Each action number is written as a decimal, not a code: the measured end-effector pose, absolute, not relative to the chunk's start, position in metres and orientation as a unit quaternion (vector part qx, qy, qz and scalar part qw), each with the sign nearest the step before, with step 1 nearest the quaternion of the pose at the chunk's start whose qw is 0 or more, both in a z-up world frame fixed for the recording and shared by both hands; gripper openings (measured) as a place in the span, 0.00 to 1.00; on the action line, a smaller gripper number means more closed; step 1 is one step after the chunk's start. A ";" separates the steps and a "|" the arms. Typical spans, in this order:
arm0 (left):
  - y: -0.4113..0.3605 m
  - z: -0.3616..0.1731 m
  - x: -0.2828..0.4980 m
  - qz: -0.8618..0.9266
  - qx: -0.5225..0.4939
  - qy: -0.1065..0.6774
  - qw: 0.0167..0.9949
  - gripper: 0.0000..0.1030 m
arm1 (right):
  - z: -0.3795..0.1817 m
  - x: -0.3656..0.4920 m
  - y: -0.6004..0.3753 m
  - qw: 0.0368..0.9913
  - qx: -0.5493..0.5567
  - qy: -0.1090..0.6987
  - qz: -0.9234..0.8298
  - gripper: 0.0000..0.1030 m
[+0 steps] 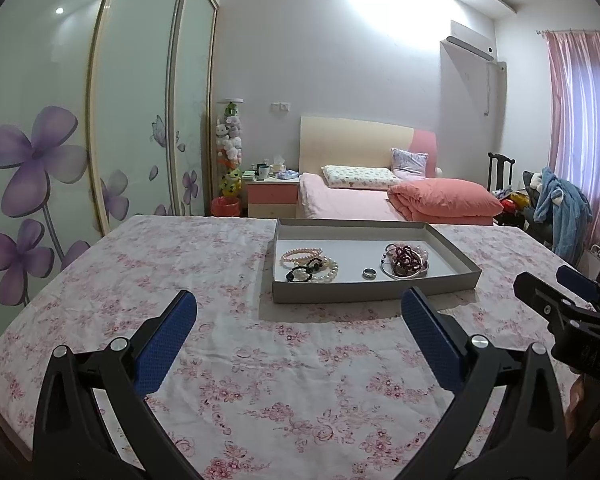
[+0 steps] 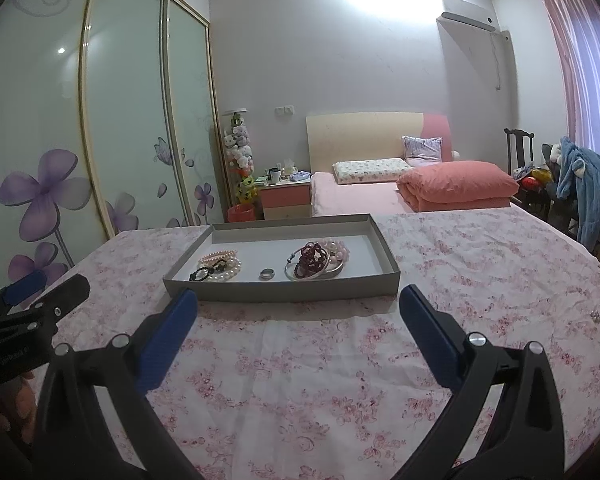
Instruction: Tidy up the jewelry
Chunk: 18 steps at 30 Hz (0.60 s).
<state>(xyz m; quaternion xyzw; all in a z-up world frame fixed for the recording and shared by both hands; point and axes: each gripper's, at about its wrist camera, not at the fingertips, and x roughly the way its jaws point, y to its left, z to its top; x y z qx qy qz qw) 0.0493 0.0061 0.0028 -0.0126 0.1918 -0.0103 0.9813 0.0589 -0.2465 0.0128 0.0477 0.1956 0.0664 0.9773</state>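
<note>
Ahead of both tongs: a shallow grey cardboard tray (image 1: 374, 291) (image 2: 278, 291) lies flat on the flower-print tablecloth (image 1: 260, 380) (image 2: 300, 380), holding all the jewelry that shows.
Tray, side toward the left tongs: a pink bead bracelet (image 1: 300, 254) (image 2: 217, 256), a white pearl bracelet (image 1: 327, 271) (image 2: 230, 272) and a black bead bracelet (image 1: 303, 272) (image 2: 206, 272) lie in one overlapping cluster.
Tray, middle: a silver ring (image 1: 369, 273) (image 2: 267, 273) lies alone on the tray floor, between the two clusters and apart from both.
Tray, side toward the right tongs: a dark red bead bracelet (image 1: 407, 258) (image 2: 310, 260) is heaped over silver bangles (image 1: 406, 275) (image 2: 314, 276), with a pale pink bead bracelet (image 1: 422, 252) (image 2: 337, 249) at the far edge of the heap.
Left gripper (image 1: 299, 312): jaws spread wide and empty, blue pads hanging above the cloth just short of the tray's near wall; from the right wrist view it shows at the left edge (image 2: 40, 292).
Right gripper (image 2: 298, 307): jaws equally wide and empty, just short of the tray's near wall; in the left wrist view it shows at the right edge (image 1: 556, 284).
Beyond the tray: a bed with a pink folded quilt (image 1: 446, 199) (image 2: 458, 185) and a patterned pillow (image 1: 358, 176) (image 2: 370, 170).
Far left of the tongs: a sliding wardrobe (image 1: 80, 120) (image 2: 100, 120) with purple flower decals.
</note>
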 end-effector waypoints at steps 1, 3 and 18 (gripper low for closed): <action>0.006 0.003 0.049 -0.010 -0.012 0.192 0.981 0.98 | 0.013 0.059 -0.246 0.977 0.048 0.196 0.067 0.96; 0.005 0.003 0.050 -0.010 -0.012 0.193 0.981 0.98 | 0.013 0.059 -0.246 0.977 0.048 0.196 0.066 0.96; 0.003 0.001 0.051 -0.009 -0.010 0.196 0.981 0.98 | 0.012 0.059 -0.247 0.977 0.048 0.197 0.067 0.96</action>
